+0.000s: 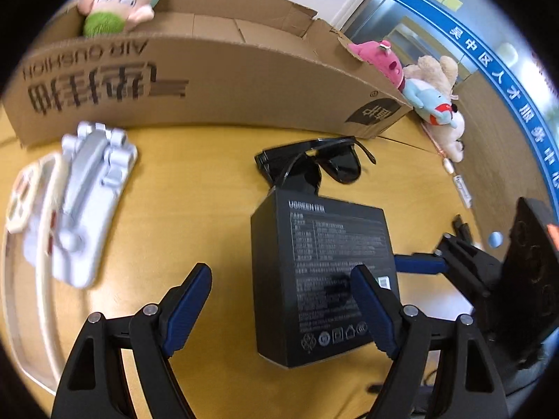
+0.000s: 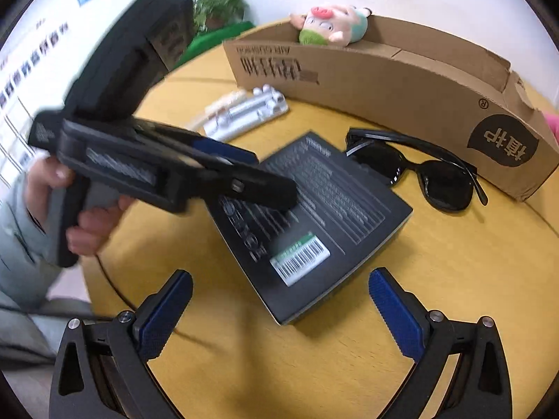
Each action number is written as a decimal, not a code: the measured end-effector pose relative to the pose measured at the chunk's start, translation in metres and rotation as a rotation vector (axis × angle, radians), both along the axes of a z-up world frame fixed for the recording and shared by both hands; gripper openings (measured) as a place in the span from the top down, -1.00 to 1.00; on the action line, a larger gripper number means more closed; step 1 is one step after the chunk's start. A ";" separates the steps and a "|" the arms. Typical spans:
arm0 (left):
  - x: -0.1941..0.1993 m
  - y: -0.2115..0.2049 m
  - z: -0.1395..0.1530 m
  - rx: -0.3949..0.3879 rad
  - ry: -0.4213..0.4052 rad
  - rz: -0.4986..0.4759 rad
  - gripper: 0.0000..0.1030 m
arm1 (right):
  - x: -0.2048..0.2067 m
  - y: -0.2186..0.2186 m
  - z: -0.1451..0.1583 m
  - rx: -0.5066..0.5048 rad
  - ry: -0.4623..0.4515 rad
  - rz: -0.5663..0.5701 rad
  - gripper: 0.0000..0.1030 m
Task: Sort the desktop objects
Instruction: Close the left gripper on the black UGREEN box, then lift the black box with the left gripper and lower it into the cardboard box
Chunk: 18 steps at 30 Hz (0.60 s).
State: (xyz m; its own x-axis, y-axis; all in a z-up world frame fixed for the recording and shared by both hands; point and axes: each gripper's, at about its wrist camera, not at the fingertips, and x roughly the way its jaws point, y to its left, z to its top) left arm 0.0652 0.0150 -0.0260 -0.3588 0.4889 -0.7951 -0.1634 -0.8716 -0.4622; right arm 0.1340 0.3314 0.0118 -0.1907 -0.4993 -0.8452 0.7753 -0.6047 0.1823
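Observation:
A black UGREEN box [image 1: 325, 272] lies flat on the yellow table [image 1: 195, 188]; it also shows in the right wrist view [image 2: 314, 216]. Black sunglasses [image 1: 314, 164] lie just beyond it, toward the cardboard box [image 1: 209, 80], and show in the right wrist view [image 2: 415, 171]. A white plastic holder with a cream cable [image 1: 84, 202] lies at the left [image 2: 244, 111]. My left gripper [image 1: 279, 300] is open and empty above the black box's left edge. My right gripper [image 2: 279, 310] is open and empty just short of the black box.
A long open cardboard box [image 2: 401, 80] stands at the back with a pig plush [image 2: 332, 24] inside. More plush toys [image 1: 429, 90] lie past its right end. The right gripper's body [image 1: 489, 272] shows at the right of the left wrist view.

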 end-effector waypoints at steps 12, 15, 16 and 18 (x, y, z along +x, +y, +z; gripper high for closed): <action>0.009 0.010 0.005 0.049 0.008 -0.023 -0.31 | 0.000 -0.017 -0.004 0.077 0.155 -0.064 -0.84; 0.012 0.004 0.022 0.047 0.052 -0.003 -0.31 | 0.005 -0.019 0.011 0.058 0.218 -0.063 -0.84; 0.011 0.002 0.030 0.045 0.072 0.003 -0.31 | 0.003 -0.020 0.017 0.040 0.227 -0.068 -0.84; 0.009 -0.003 0.051 0.038 0.127 0.011 -0.31 | -0.001 -0.021 0.036 0.003 0.259 -0.079 -0.84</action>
